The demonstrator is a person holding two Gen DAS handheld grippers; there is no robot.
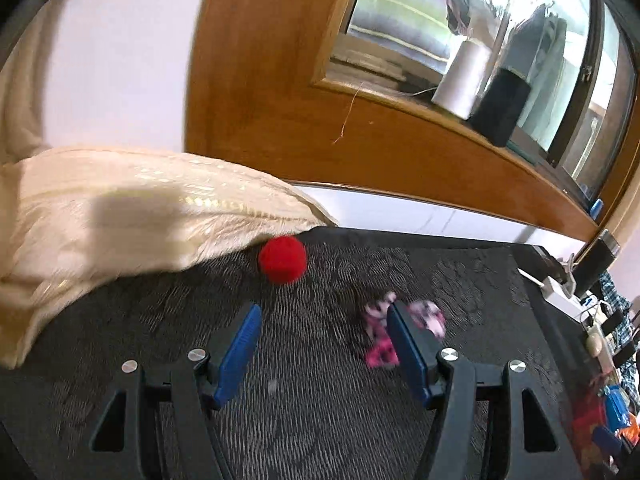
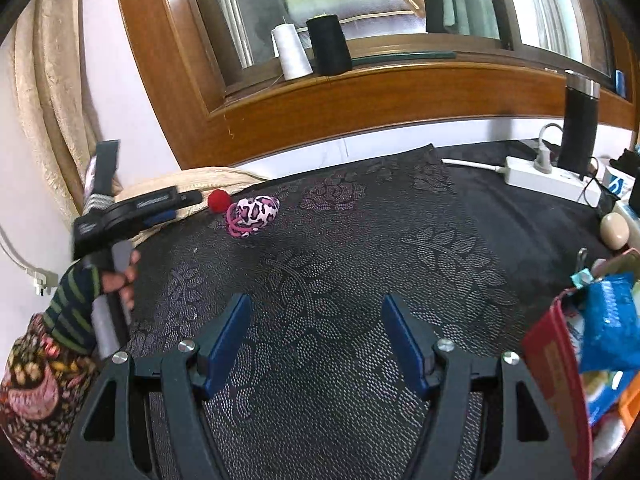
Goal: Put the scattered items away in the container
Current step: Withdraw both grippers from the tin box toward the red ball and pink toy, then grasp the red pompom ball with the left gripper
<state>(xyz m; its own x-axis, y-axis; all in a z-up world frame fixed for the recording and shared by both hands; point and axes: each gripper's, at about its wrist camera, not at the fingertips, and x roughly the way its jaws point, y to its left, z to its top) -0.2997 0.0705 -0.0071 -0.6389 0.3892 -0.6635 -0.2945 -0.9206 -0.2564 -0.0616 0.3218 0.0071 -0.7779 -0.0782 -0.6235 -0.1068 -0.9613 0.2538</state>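
A red pompom ball [image 1: 282, 259] lies on the dark patterned tablecloth [image 1: 320, 400] by the cream curtain; it also shows in the right wrist view [image 2: 219, 201]. A pink leopard-print pouch [image 1: 428, 314] lies just behind my left gripper's right finger; it also shows in the right wrist view [image 2: 253, 210]. My left gripper [image 1: 322, 354] is open and empty, held just short of both items. It also shows from the side in the right wrist view [image 2: 160, 210]. My right gripper [image 2: 316, 344] is open and empty over the cloth. A red container [image 2: 560, 360] with packets stands at the right.
The cream curtain [image 1: 120, 216] bunches onto the table at the left. White and black thread cones [image 2: 292, 52] stand on the wooden window sill. A white power strip [image 2: 552, 180], a black flask [image 2: 578, 128] and a beige egg-shaped thing [image 2: 614, 230] are at the far right.
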